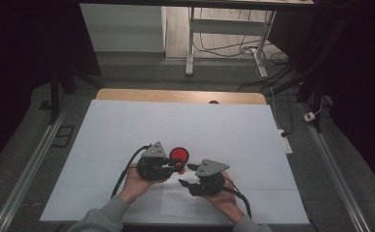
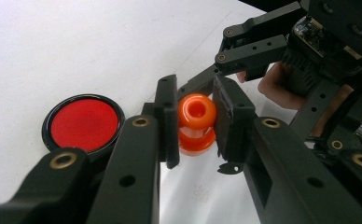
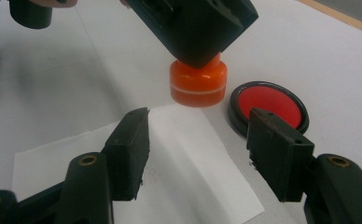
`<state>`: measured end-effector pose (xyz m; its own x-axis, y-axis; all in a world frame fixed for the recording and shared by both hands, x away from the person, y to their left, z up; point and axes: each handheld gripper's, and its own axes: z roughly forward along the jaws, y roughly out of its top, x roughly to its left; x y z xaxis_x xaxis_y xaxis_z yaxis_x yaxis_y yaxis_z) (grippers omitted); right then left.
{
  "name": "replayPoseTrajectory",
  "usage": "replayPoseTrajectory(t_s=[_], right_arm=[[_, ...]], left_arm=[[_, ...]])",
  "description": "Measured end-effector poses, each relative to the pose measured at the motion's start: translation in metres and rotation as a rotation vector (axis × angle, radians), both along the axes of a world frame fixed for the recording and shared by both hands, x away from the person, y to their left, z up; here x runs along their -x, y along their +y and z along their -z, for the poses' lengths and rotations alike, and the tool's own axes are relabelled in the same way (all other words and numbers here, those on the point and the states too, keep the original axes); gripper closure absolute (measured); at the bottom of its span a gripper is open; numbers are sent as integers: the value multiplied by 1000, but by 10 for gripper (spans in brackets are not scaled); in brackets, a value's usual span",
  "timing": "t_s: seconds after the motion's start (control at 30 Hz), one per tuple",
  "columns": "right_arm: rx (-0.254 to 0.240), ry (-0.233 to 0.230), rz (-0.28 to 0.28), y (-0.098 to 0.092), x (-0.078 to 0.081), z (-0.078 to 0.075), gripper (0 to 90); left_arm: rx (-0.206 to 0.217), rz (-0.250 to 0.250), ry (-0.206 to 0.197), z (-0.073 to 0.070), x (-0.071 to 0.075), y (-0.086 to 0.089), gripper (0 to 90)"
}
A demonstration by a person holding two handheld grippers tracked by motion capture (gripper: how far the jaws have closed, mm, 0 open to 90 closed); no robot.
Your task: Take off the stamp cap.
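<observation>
in the high view the left gripper (image 1: pixel 176 165) sits beside a red lid (image 1: pixel 179 154), its own view shows it clamped on an orange bottle (image 2: pixel 197 122), and the right gripper (image 3: pixel 195 156), jaws apart and empty, could knock that bottle loose if it closes off-centre.

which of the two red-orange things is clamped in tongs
The orange spool-shaped piece, pinched by the left tongs. The flat red disc with a black rim lies free on the white sheet beside it.
</observation>
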<state>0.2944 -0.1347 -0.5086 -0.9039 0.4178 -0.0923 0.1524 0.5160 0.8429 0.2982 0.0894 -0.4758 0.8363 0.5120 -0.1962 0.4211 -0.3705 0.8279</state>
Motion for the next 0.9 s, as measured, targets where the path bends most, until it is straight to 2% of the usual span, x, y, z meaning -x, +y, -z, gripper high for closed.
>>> replayPoseTrajectory(t_s=[0.23,0.43,0.9], right_arm=[[-6,-4,2,3,0,-1,417],[-34,-3,0,5,1,-1,468],[-25,-15,1,6,1,-2,567]], left_arm=[[-2,5,3,1,0,-3,723],[0,7,3,1,0,-4,723],[-2,8,2,2,0,-4,723]])
